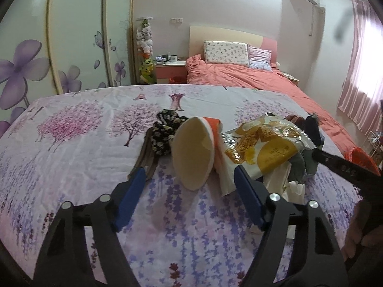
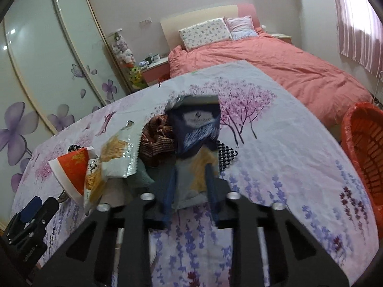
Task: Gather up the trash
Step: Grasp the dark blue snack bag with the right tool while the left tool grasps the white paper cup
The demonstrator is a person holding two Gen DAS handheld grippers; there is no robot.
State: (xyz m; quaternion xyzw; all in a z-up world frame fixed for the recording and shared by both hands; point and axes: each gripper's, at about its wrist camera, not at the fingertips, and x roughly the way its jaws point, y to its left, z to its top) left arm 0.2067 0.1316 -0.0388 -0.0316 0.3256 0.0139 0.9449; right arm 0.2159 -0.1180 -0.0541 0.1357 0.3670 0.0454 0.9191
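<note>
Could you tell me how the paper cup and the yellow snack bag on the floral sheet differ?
The paper cup is stiff and squashed flat, lying on its side, open mouth towards the left wrist camera; the yellow snack bag is soft, crinkled foil. The cup is orange and white outside, plain cream inside; the bag is printed yellow with a silver edge. The cup lies between the open left gripper's fingers; the bag lies beside them. Both are on the sheet.

Tablecloth [image 1: 71, 143]: white, pink trees, purple flowers. Crushed paper cup [image 1: 191, 153]: cream, orange outside. Snack wrapper [image 1: 265, 143]: yellow-silver. Basket [image 2: 361, 148] beyond right edge: red-orange.

The shiny crinkly yellow-and-silver snack bag [image 1: 263, 141] looks like foil; the flowery purple-and-pink bedsheet [image 1: 79, 148] is soft matt cloth.
</note>
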